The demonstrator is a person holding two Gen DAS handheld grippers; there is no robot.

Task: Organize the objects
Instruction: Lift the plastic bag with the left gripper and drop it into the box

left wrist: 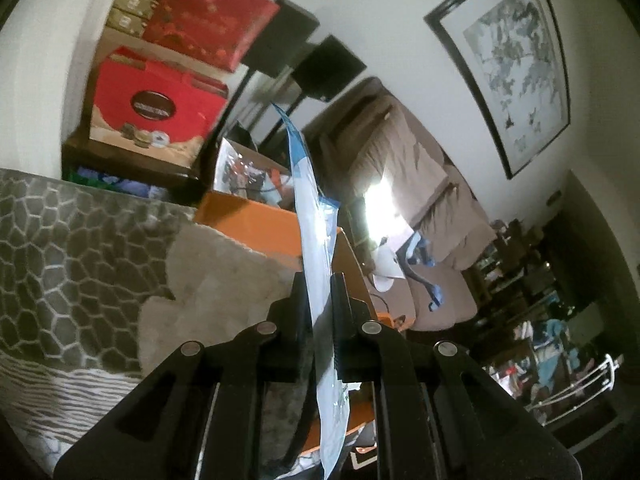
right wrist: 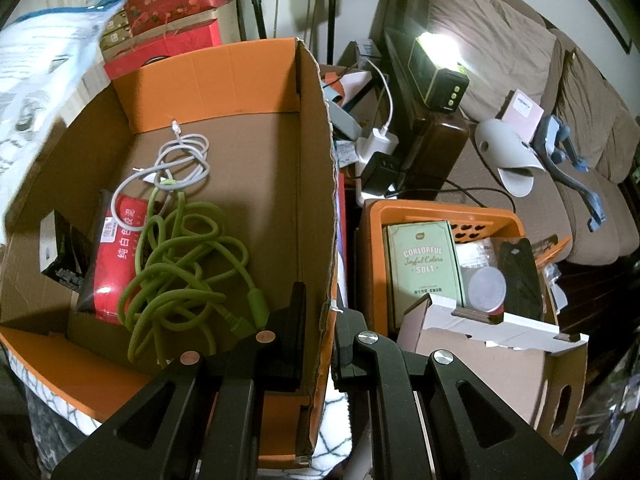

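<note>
So the left gripper (left wrist: 318, 292) was pinching a flat blue-and-white plastic pouch (left wrist: 316, 220) edge-on, jaws pressed onto its lower part, so the pouch stuck up toward 12 o'clock. My guess is it was held by the edge like that so it could slide flat into the cardboard box (right wrist: 316, 184). In the right wrist view the same pouch (right wrist: 36, 80) showed at 10 o'clock, hanging above the box's left wall.

The right gripper (right wrist: 320, 312) sat astride the box's right wall, one finger inside, one outside, clamped on it as far as I could tell, probably to steady the box. It pointed down and forward; the left one was rolled sideways, room tilted.

Already in the box: a green cable (right wrist: 184, 264), a white cable (right wrist: 172, 160) and a red packet (right wrist: 112, 256).
</note>
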